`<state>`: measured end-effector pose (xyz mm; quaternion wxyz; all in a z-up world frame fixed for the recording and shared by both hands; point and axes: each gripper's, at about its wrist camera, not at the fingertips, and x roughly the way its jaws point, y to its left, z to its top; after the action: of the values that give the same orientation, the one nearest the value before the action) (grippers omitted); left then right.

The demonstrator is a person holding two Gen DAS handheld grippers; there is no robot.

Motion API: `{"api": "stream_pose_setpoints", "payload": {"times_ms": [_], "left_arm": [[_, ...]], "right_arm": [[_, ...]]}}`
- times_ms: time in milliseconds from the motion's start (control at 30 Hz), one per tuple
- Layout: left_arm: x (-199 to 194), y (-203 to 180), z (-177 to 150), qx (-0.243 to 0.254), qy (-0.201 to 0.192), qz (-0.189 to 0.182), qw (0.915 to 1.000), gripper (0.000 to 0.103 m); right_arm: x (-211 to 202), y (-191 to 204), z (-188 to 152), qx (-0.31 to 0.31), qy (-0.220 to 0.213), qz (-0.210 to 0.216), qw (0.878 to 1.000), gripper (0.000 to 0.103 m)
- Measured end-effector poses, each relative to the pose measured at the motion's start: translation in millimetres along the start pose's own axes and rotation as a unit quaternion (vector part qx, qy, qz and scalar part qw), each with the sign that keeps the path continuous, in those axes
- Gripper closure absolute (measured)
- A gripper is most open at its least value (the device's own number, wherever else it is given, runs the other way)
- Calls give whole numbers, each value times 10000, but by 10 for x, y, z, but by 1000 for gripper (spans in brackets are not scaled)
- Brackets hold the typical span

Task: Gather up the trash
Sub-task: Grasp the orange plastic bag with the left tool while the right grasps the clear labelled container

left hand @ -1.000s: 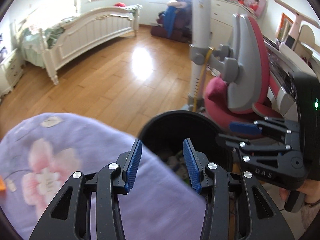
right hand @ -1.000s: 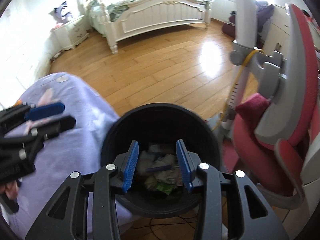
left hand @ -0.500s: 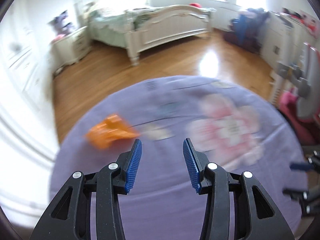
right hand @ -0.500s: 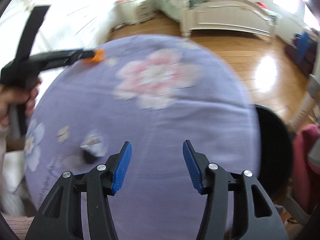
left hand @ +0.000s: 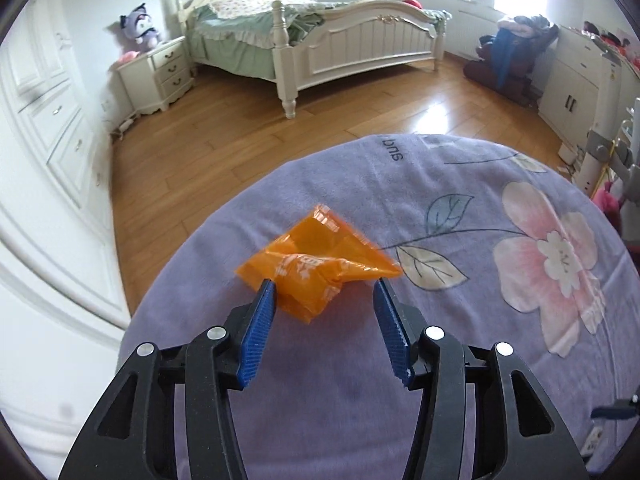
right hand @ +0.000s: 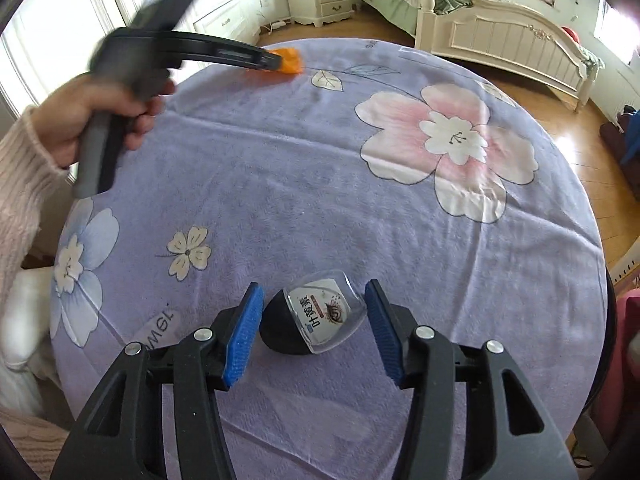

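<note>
On the purple flowered tablecloth (right hand: 320, 168), the left gripper (left hand: 324, 288) stands half open around the orange wrapper (left hand: 316, 264), far from the pink flower; the right gripper (right hand: 314, 300), just closing slightly, straddles the small bottle (right hand: 316, 320) unpinched. Lower each, then squeeze squarely.

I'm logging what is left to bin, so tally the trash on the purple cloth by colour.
Orange: 1, the crumpled wrapper
Clear and black: 1, the small labelled bottle
Total: 2
</note>
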<state>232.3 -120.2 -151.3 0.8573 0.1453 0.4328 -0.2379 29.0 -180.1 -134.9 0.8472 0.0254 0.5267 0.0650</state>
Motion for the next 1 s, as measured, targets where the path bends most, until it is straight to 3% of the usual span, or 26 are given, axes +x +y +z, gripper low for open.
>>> {"api": "stream_pose_setpoints", "payload": {"times_ms": [67,167,233,333,567,767,867,1000], "left_arm": [[110,-5,37,17,76,-51,10000,78],[156,-69,56,91,46,-21,9999,94],[137,-120,46,148,-14,-29,9999,94],[36,-190,23,176,-140,-28,9997,97],[-170,-240,-43,175,-328,-53,9993,100],[-93,-146,-44,153,-251,70,9995,100],[38,-58,-1,125,-160,33,9998,100],[200,-67,66,146,-142,-77,9998,100]], "right_arm": [[2,2,16,8,-1,-25,10000,53],[0,5,26,12,7,-44,10000,54],[-26,0,37,24,-41,-42,10000,67],[-106,-24,108,26,-117,13,9999,75],[-99,-38,106,60,-154,41,9999,75],[9,-16,22,141,83,-7,9999,61],[15,99,-40,-183,-39,-282,9994,61],[8,70,-54,-174,-77,-238,9995,65]]}}
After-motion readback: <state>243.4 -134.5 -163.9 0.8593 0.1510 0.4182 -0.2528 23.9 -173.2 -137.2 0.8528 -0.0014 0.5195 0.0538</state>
